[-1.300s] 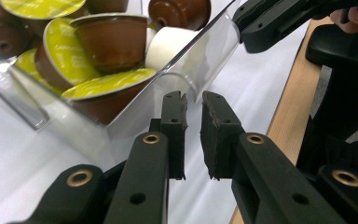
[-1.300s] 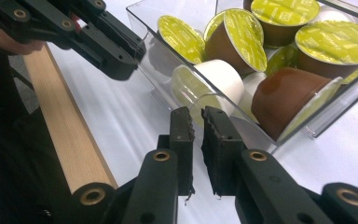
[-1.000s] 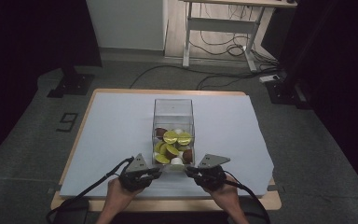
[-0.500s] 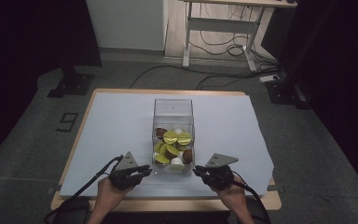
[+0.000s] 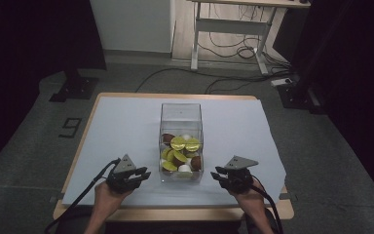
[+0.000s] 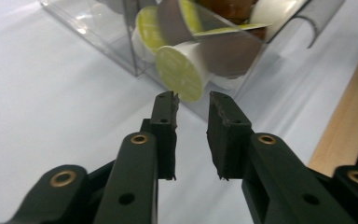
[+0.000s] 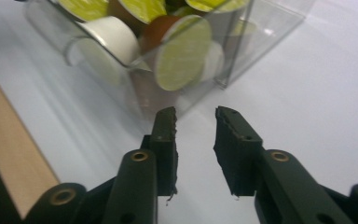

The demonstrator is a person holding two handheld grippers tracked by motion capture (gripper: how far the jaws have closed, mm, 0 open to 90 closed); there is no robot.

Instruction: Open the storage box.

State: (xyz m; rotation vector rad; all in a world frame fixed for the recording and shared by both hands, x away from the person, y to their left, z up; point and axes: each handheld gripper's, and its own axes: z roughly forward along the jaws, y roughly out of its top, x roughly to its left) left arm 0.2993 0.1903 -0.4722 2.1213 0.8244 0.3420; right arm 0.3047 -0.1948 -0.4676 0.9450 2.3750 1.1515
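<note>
High view: clear box (image 5: 181, 141) of coffee capsules (image 5: 180, 152) sat mid-desk (image 5: 112, 126) near the front edge. Left hand-held gripper (image 5: 143, 174) and right hand-held gripper (image 5: 218, 173) flanked it, each apart from its walls; a second earlier both were right against the box, since pulled outward.

Left gripper view: jaws had just been opening, small gap, nothing between them; box corner just ahead.

Right gripper view: same, jaws released and just parted, nothing between them, box ahead.
</note>
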